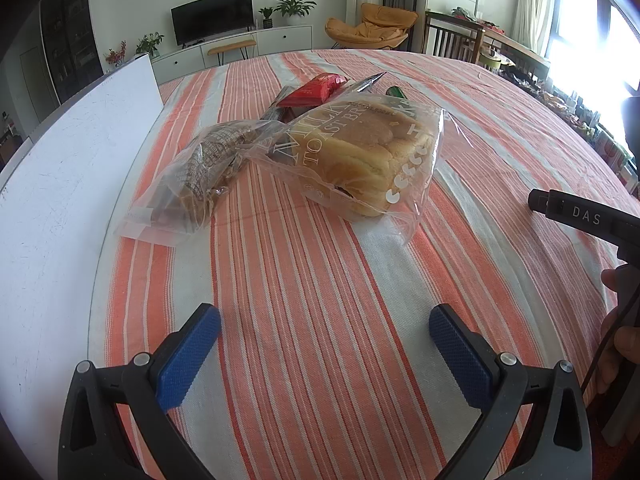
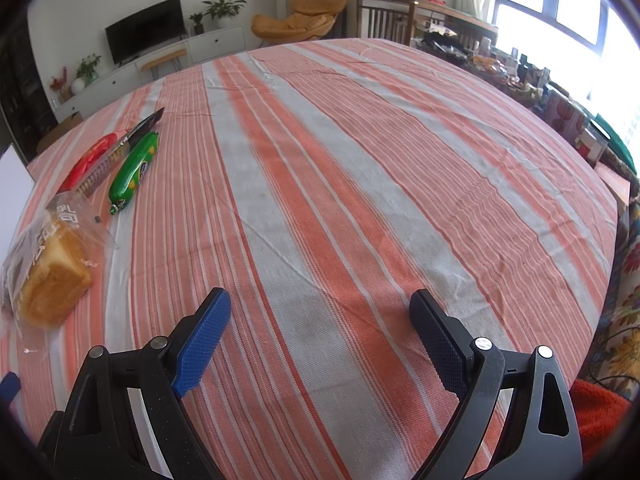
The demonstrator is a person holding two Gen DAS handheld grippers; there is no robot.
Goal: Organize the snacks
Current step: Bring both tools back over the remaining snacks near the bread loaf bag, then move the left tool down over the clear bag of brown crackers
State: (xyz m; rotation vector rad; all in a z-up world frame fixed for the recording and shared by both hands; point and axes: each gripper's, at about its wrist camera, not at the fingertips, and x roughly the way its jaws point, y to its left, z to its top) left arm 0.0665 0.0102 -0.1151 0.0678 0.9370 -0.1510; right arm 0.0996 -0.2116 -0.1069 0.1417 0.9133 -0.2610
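A striped tablecloth [image 2: 340, 168] covers the table beside a white board [image 1: 60, 184].

Both grippers hover side by side with their blue-padded fingers spread wide and holding nothing, the left gripper [image 1: 325, 322] beside the right gripper [image 2: 320, 308], each pointing forward and tilted downward.

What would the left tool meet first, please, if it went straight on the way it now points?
Most likely the milk toast bread bag, which lies ahead between the open left tool fingers' line, across bare striped tablecloth. Depth is hard to judge through the fisheye.
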